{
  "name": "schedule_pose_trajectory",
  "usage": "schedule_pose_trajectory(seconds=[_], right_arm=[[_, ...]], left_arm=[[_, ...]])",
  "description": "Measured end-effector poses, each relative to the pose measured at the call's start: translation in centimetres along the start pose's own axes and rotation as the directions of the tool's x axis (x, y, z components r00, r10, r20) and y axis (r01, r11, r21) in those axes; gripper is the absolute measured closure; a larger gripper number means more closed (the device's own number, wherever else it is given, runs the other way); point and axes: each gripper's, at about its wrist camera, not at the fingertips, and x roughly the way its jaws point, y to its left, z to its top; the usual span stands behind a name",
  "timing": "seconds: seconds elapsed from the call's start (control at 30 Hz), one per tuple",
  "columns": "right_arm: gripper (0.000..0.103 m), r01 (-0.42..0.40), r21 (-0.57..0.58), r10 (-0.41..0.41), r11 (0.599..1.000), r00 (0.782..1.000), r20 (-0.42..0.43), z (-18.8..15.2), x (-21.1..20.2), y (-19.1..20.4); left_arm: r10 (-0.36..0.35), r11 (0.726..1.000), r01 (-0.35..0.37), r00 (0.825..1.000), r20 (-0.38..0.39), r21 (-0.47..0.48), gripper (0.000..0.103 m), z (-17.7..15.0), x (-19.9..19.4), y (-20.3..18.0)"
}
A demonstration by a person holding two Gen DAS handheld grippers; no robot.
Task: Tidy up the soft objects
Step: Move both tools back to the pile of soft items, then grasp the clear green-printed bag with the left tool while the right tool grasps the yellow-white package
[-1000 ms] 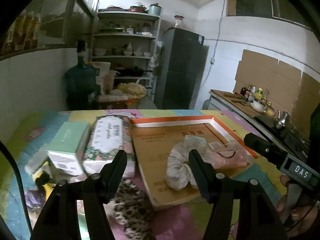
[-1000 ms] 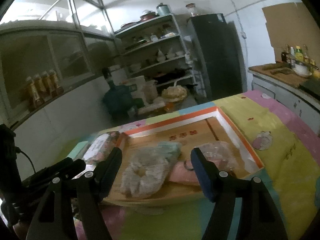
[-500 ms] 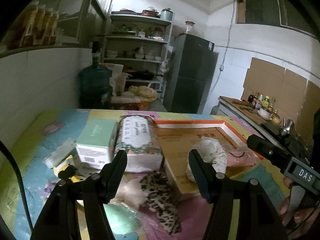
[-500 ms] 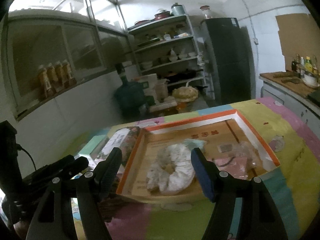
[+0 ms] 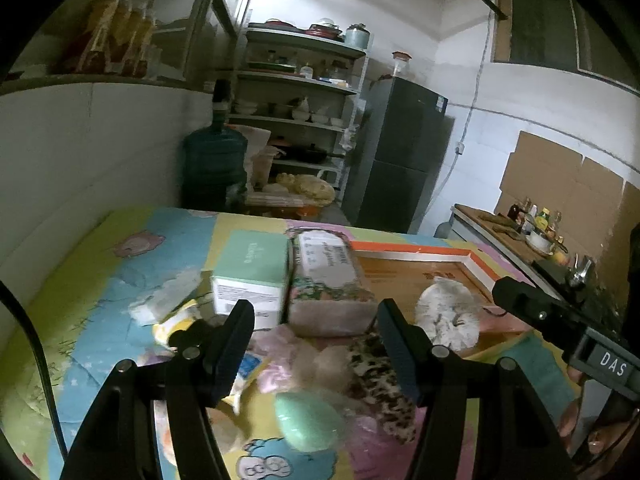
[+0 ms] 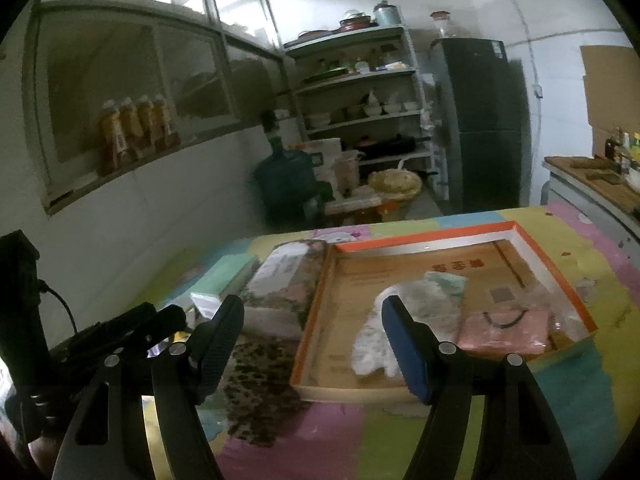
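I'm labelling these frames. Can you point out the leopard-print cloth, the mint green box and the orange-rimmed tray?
leopard-print cloth (image 5: 376,388), left wrist view, middle of the spotted fabric.
mint green box (image 5: 252,258), left wrist view, its top face.
orange-rimmed tray (image 6: 420,240), right wrist view, far orange rim.

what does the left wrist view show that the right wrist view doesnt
Only the left wrist view shows the mint egg-shaped soft item, the pale fluffy piece beside it and the yellow packet on the mat.

Only the right wrist view shows the pink pouch in full, lying inside the orange-rimmed box.

Both show the box, the white fuzzy bundle in it, the leopard-print cloth outside it, the floral tissue pack, the green box, and open, empty fingers.
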Motion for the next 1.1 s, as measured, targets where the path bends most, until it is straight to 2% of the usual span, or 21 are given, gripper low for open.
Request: schedule_pose_trajectory(seconds=[0.43, 0.9, 1.1], right_arm=[[0.03, -0.039, -0.044, 0.037, 0.998, 0.998, -0.048, -0.8, 2.2, 3.9], [0.03, -0.084, -0.072, 0.073, 0.994, 0.988, -0.139, -3.0, 5.1, 6.9], [0.03, -0.153, -0.129, 0.13, 0.98, 0.977, -0.168, -2.9, 6.5, 9.7]], left_arm=[[0.044, 0.997, -0.043, 0.999, 0.009, -0.067, 0.039, -0.4, -1.3, 4.8], [0.11, 0.984, -0.113, 0.993, -0.03, -0.138, 0.039, -2.2, -1.6, 10.2], [0.132, 0.978, -0.135, 0.991, -0.026, -0.161, 0.039, -2.1, -2.1, 12.3]])
